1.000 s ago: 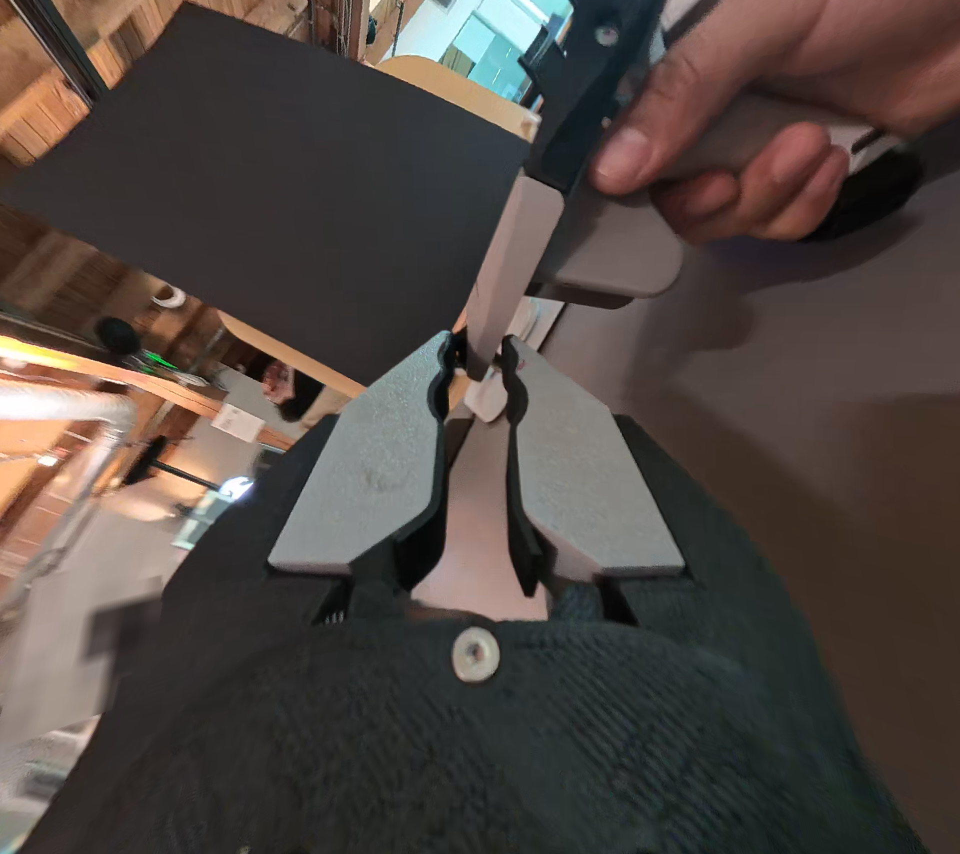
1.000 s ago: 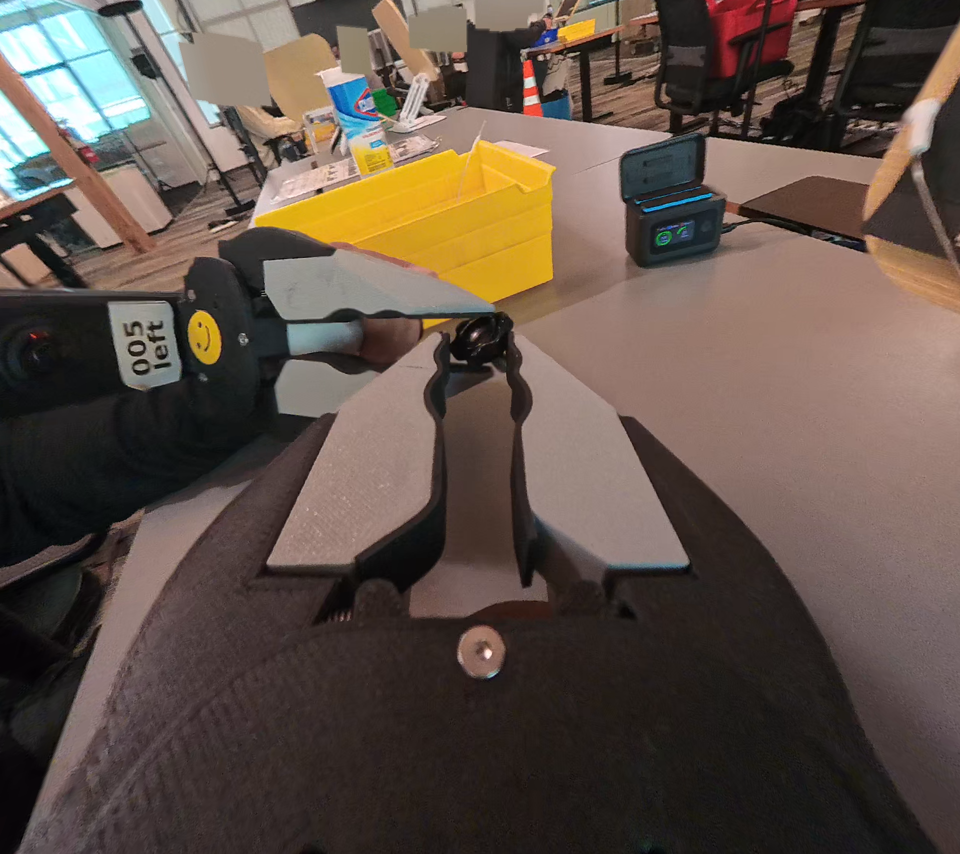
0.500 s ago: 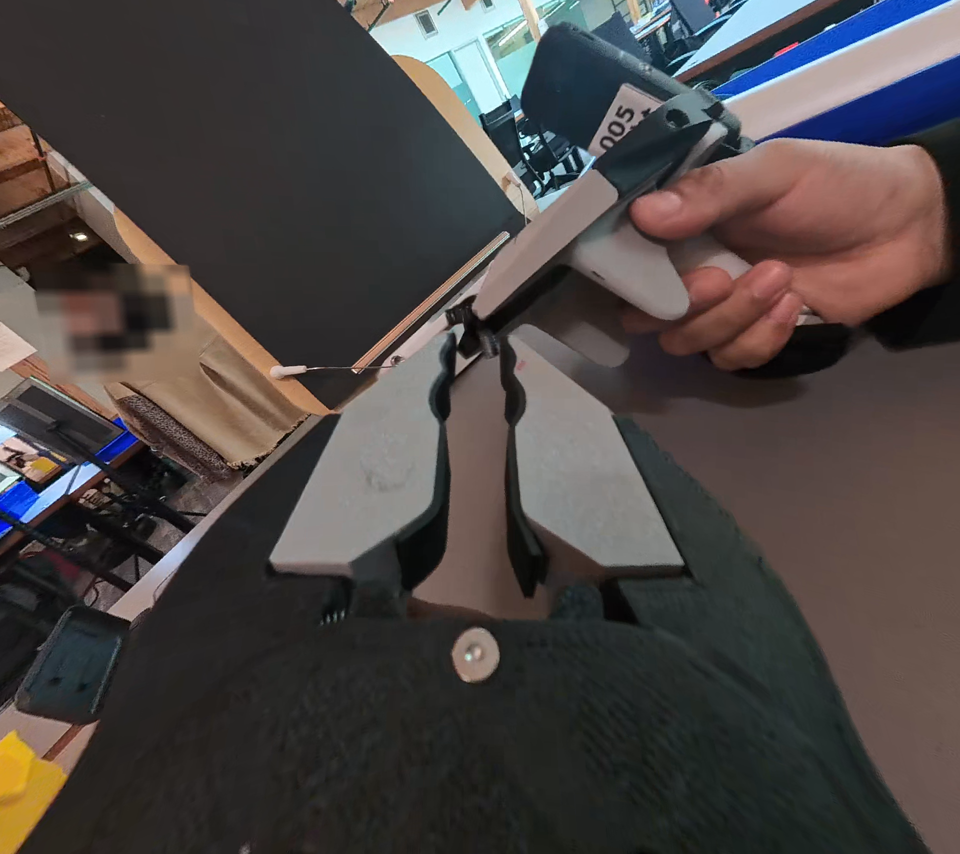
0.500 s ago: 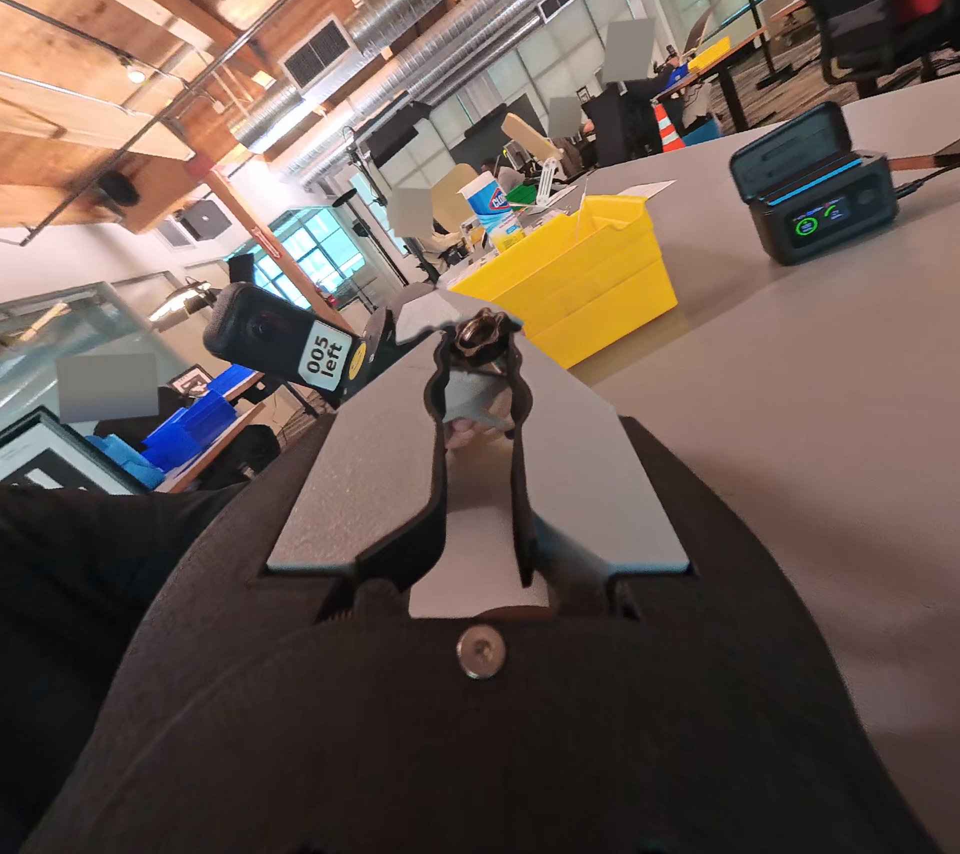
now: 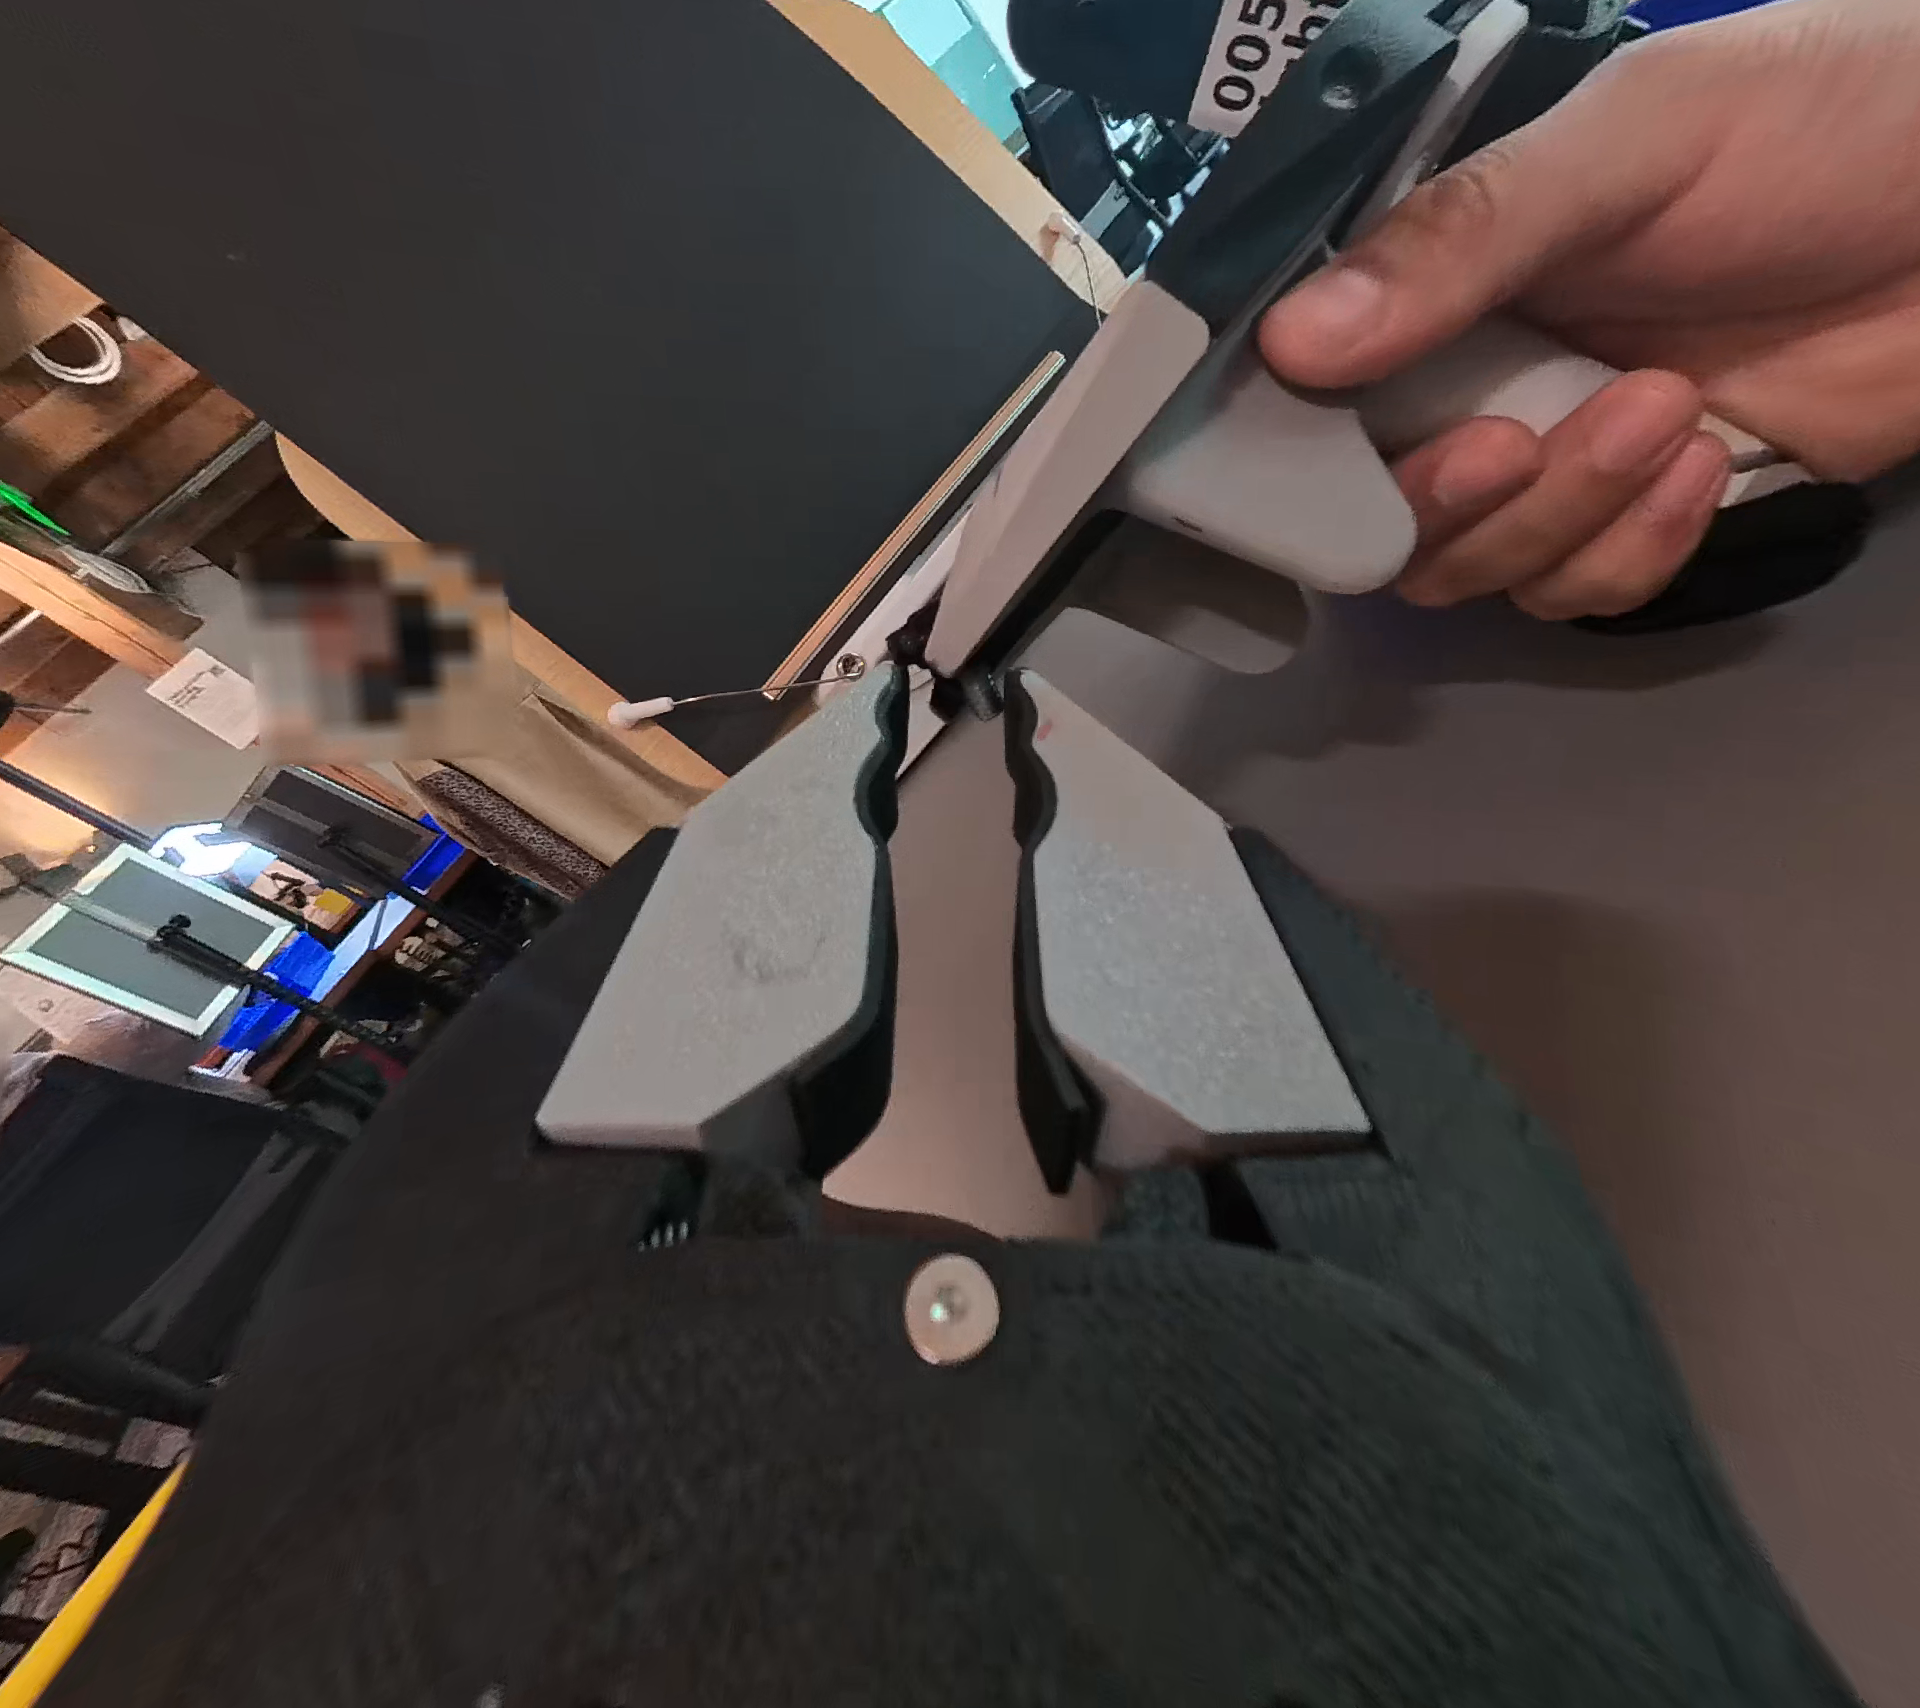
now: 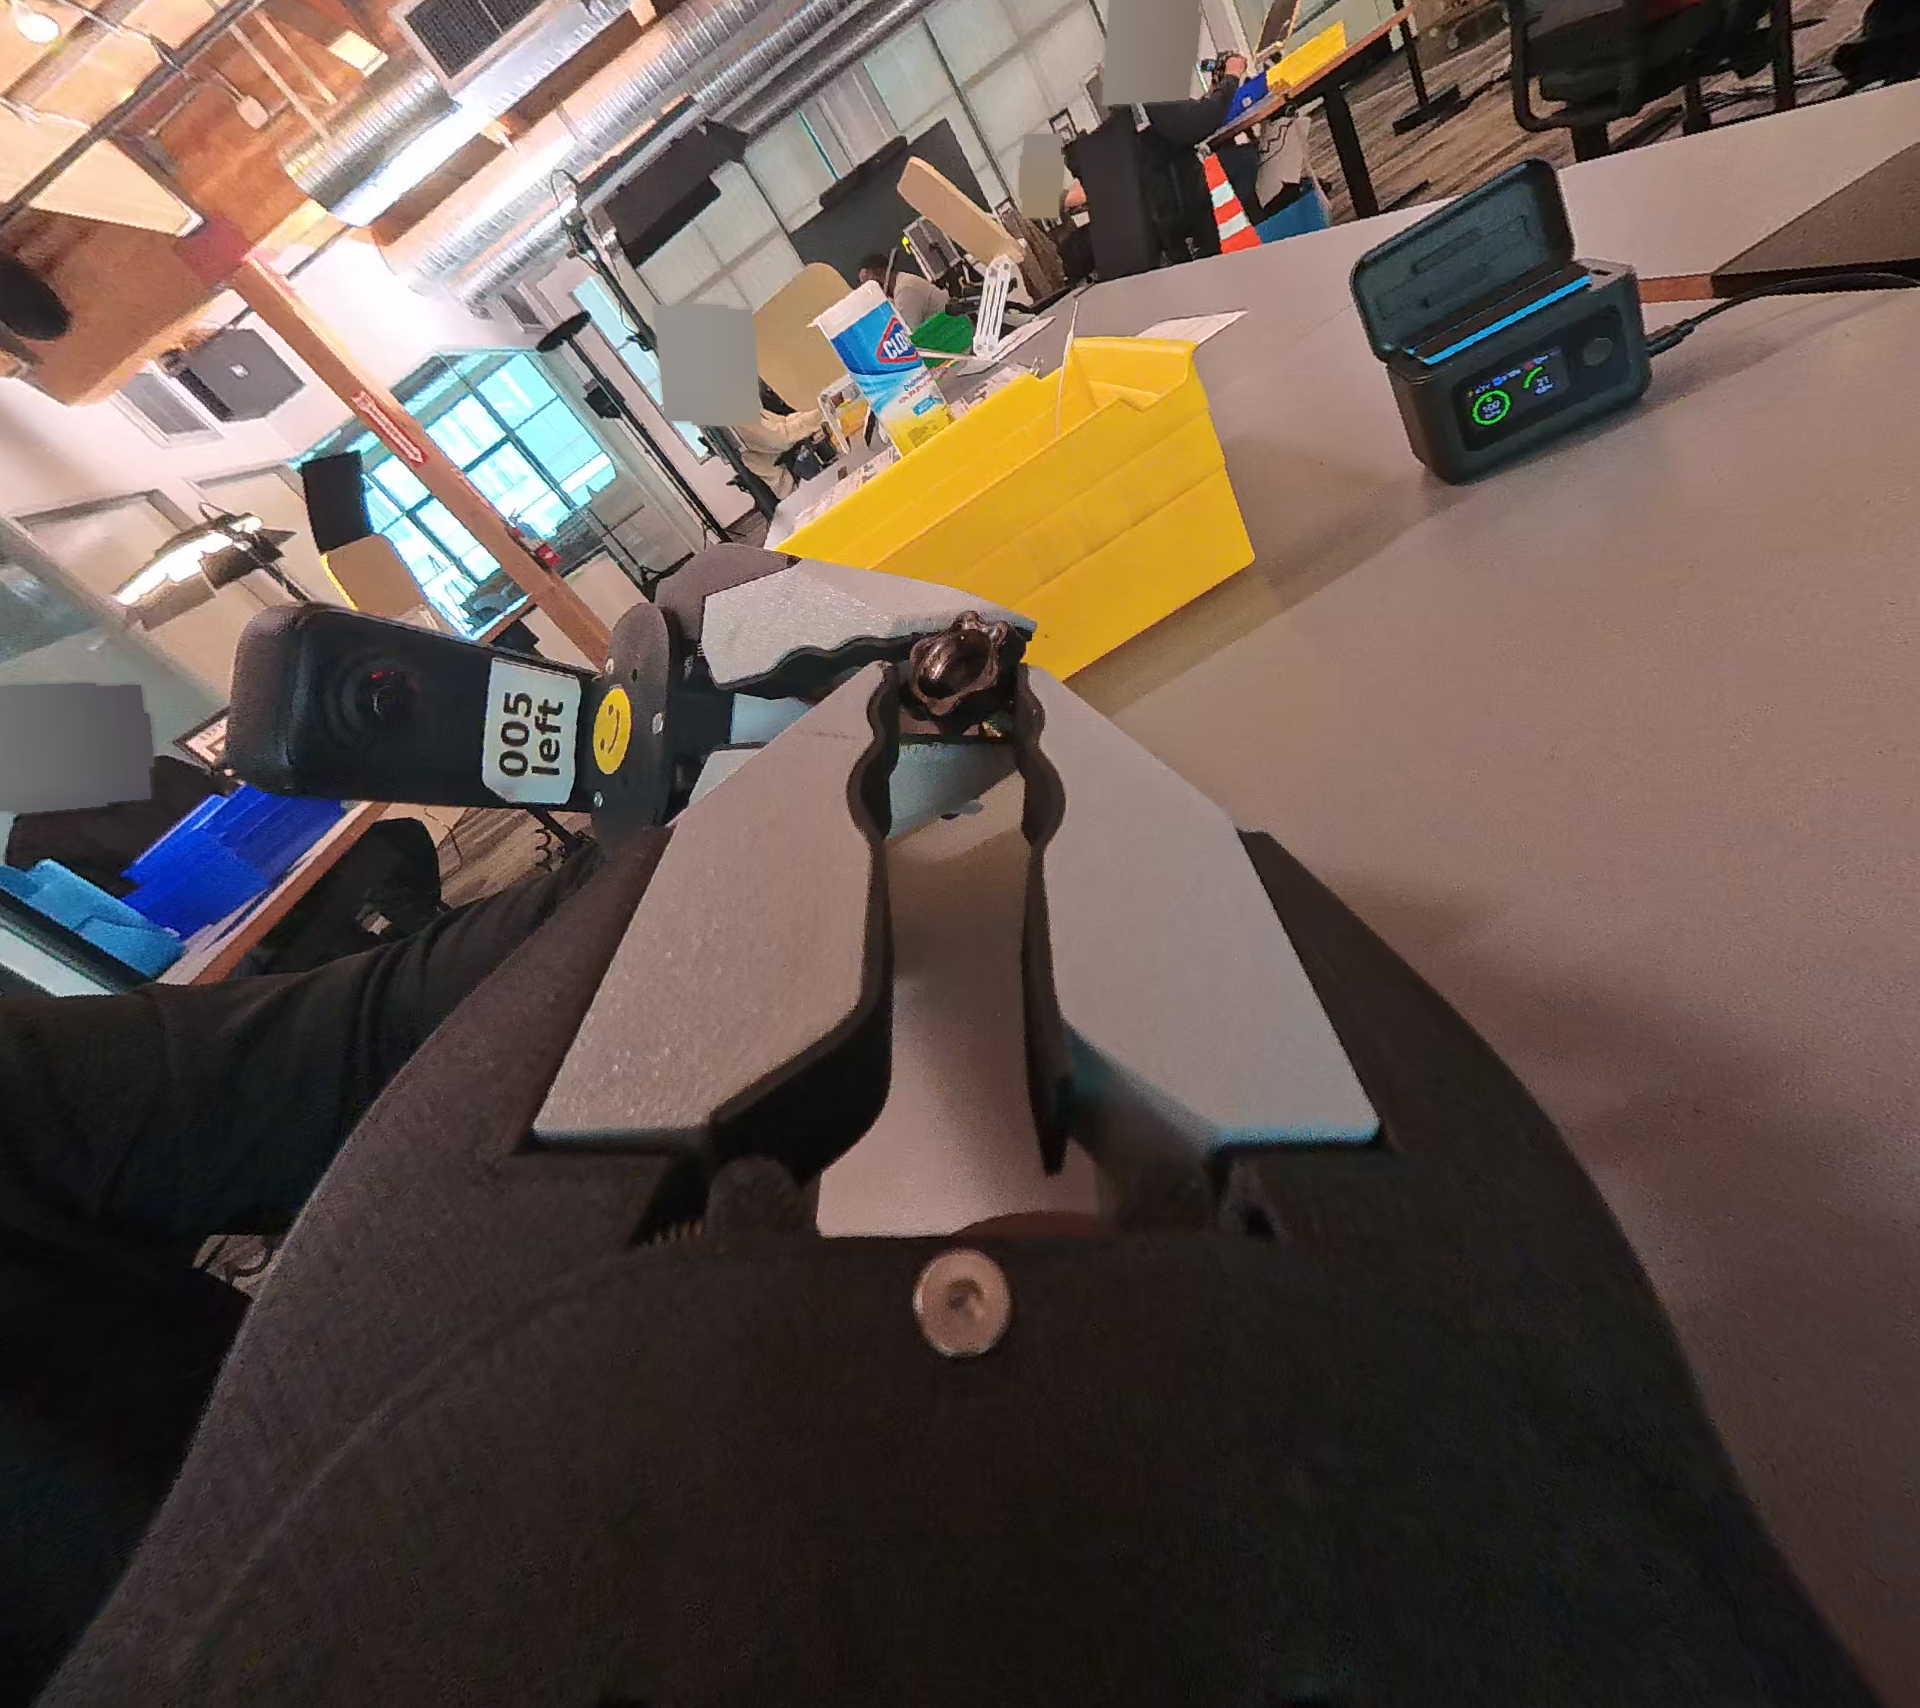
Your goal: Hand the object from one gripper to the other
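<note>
Your right tool (image 6: 956, 702) is clenched on the small black knob (image 6: 954, 666) at its tips, at 12 o'clock in the right wrist view, while your left tool (image 5: 951, 702) stands released, its fingers spread either side of the knob but apparently not pinching it. Ease the left tool in until both pads bracket the knob squarely, then clench. Only then let the right tool go, well above the grey surface (image 6: 1558, 775).

left gripper (image 5: 951, 702) fingers parted, right gripper (image 6: 956, 702) fingers pinched, tips meeting
</note>
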